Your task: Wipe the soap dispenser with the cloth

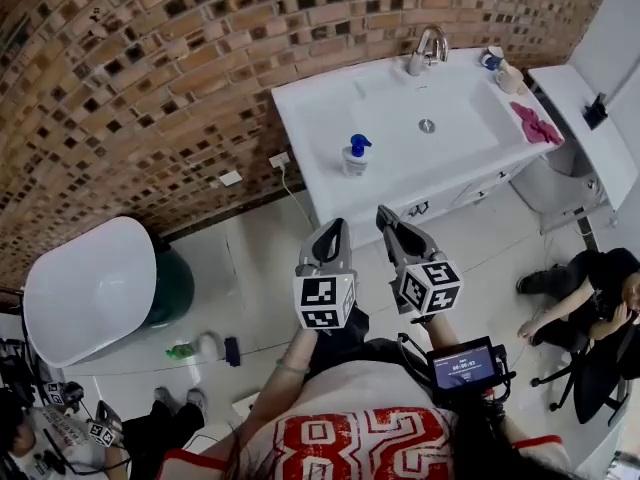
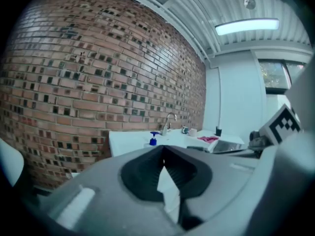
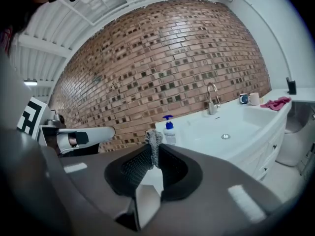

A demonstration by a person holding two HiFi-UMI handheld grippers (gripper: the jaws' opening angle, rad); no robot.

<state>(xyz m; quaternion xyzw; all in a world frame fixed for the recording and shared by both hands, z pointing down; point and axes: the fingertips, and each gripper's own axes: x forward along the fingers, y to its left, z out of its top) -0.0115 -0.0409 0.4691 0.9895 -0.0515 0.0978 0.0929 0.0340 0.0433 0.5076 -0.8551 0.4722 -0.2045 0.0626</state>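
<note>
Head view: white vanity top (image 1: 318, 100) against the brick wall; soap dispenser (image 1: 355, 156), blue pump, upright toward the top's front-left corner; pink cloth (image 1: 536, 125) bunched at the right end near the front edge, well apart from the dispenser. Left gripper (image 1: 334, 230) and right gripper (image 1: 387, 218) held side by side over the floor, short of the vanity, both pointing toward it. Left gripper view: left gripper (image 2: 163, 150), jaws closed tip to tip, nothing between; dispenser (image 2: 153, 140) small and distant beyond them. Right gripper view: right gripper (image 3: 153, 154), jaws pinched on a small grey tuft (image 3: 153, 140), apparently fabric; dispenser (image 3: 169, 130) directly beyond it. Step in hand, by judgement: approach, wiping not begun. Next move calls for closing on the dispenser, probably steadying it with the left gripper and bringing fabric against its body.
</note>
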